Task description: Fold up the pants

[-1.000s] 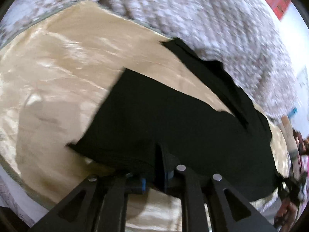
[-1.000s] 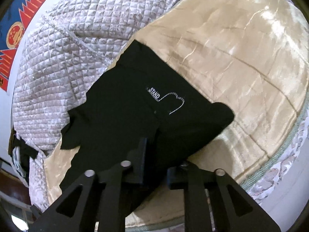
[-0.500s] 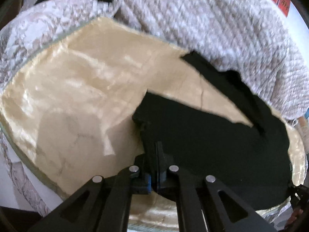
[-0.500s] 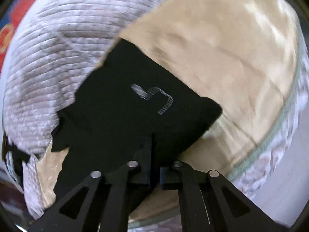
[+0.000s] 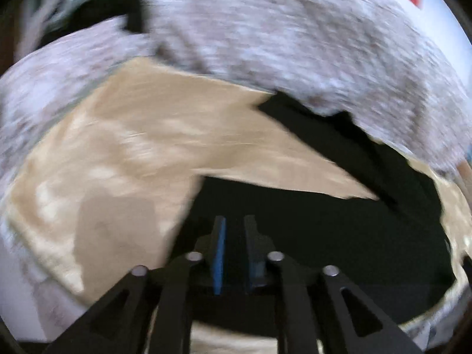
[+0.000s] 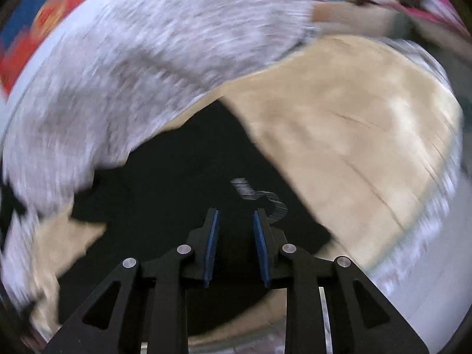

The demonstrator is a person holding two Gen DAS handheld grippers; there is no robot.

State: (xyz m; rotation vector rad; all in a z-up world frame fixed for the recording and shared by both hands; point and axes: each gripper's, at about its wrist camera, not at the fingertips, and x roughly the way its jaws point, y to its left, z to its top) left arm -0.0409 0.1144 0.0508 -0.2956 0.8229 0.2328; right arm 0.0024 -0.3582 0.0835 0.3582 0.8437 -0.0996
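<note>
Black pants lie on a shiny beige cloth; one dark strip runs up and left toward the grey quilt. In the right wrist view the pants show a white printed mark. My left gripper is above the pants' near edge with its jaws slightly apart and nothing between the blue pads. My right gripper is over the pants just below the white mark, jaws apart and empty. Both views are motion blurred.
A quilted grey bedspread lies behind the beige cloth and also shows in the right wrist view. A red and blue poster hangs on the wall. The beige cloth's rounded edge runs at the right.
Both grippers were shut on the pants' edge and have opened, letting go. The pants now lie flatter on the beige cloth. Both cameras have swung, blurring the view.
</note>
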